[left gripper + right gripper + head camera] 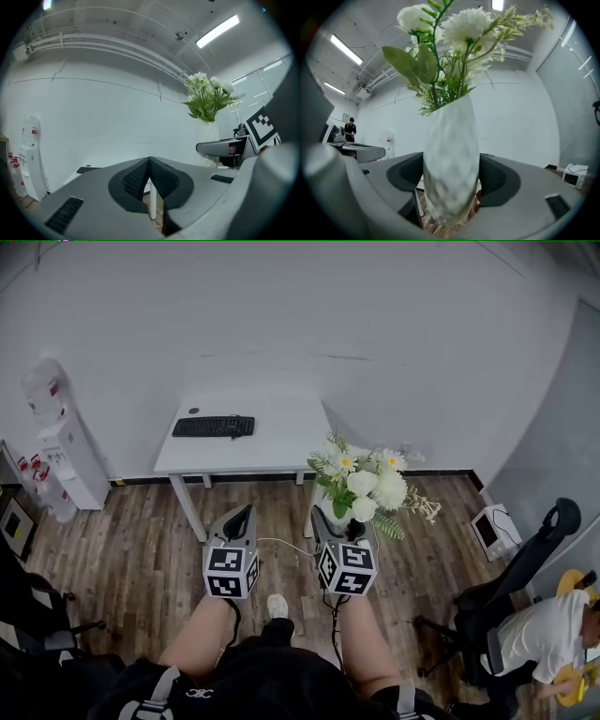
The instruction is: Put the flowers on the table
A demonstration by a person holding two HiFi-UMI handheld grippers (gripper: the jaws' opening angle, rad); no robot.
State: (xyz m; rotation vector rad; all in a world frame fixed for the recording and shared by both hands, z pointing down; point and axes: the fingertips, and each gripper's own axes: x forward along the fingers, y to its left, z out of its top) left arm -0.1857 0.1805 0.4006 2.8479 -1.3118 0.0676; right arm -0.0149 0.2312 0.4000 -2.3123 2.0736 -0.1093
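A white vase of white flowers with green leaves stands upright between the jaws of my right gripper, which is shut on the vase's body above the wooden floor. My left gripper is beside it at the left, shut with nothing in it; its pads meet at the tips. The white table stands ahead against the wall, with the bouquet hanging just off its front right corner. In the left gripper view the vase and flowers show at the right.
A black keyboard lies on the table's left half. A water dispenser stands at the left wall. At the right are a black office chair, a small white device on the floor and a seated person.
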